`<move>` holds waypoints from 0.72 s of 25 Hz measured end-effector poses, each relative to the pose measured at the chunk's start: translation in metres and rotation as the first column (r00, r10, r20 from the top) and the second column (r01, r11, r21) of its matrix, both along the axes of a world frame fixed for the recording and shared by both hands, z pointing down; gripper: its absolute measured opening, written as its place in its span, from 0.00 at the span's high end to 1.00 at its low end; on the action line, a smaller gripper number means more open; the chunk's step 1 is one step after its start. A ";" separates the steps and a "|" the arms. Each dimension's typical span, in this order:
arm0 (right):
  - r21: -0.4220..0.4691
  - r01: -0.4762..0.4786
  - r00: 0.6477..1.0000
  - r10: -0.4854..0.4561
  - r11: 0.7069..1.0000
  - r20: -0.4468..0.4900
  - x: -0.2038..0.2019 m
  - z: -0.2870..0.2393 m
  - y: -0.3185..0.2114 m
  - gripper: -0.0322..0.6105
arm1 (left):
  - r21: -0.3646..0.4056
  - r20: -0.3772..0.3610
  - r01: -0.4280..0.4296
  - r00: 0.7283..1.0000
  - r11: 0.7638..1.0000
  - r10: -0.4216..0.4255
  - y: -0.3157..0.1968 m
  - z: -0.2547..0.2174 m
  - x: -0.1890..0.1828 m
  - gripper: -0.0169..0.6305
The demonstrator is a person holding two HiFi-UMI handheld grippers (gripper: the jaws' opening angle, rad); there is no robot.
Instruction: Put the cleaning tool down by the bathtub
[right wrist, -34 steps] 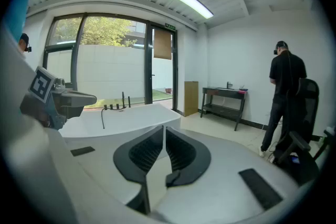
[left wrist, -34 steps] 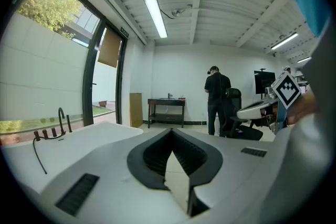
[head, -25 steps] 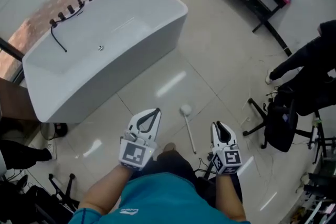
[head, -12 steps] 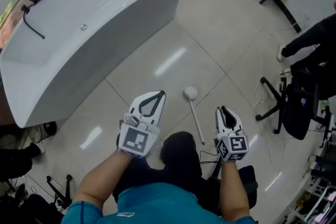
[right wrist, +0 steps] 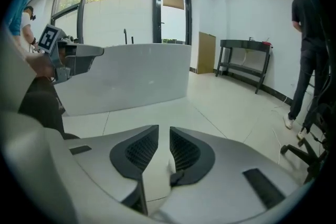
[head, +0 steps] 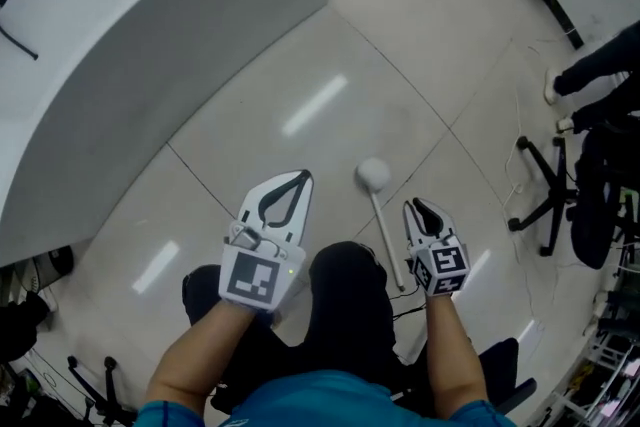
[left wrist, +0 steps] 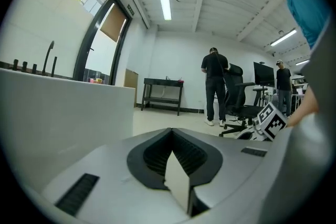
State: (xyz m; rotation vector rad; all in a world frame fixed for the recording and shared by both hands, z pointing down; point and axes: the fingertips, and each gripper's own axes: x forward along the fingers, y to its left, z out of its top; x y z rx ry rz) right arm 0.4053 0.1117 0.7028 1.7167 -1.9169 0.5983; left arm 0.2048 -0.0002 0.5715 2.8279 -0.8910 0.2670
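Lying on floor (head: 420,65) near bathtub (head: 150,65), cleaning tool (head: 383,215); left gripper (head: 303,177) jaws together, right gripper (head: 413,206) jaws slightly apart.

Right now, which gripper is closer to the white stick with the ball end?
The right gripper: the white cleaning tool has its handle running just beside it in the head view. The left gripper sits farther off, across the person's knee.

place: test lab | cues: freestanding bathtub (head: 150,65), office chair (head: 560,205), monitor (left wrist: 262,73)
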 end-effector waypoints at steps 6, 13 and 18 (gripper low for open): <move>-0.078 0.022 1.000 -0.024 0.997 -0.020 0.007 0.114 -0.011 0.80 | 0.075 0.011 -0.029 1.000 0.997 0.028 -0.016 0.048 0.007 0.97; -0.248 0.040 0.999 -0.047 0.968 -0.021 0.024 0.242 0.006 0.78 | 0.057 0.018 -0.055 0.998 0.997 0.054 -0.011 0.080 0.012 0.97; -0.377 0.017 0.999 -0.032 0.926 -0.033 0.035 0.306 0.025 0.78 | 0.009 0.022 -0.064 0.998 0.998 0.064 -0.015 0.094 0.014 0.97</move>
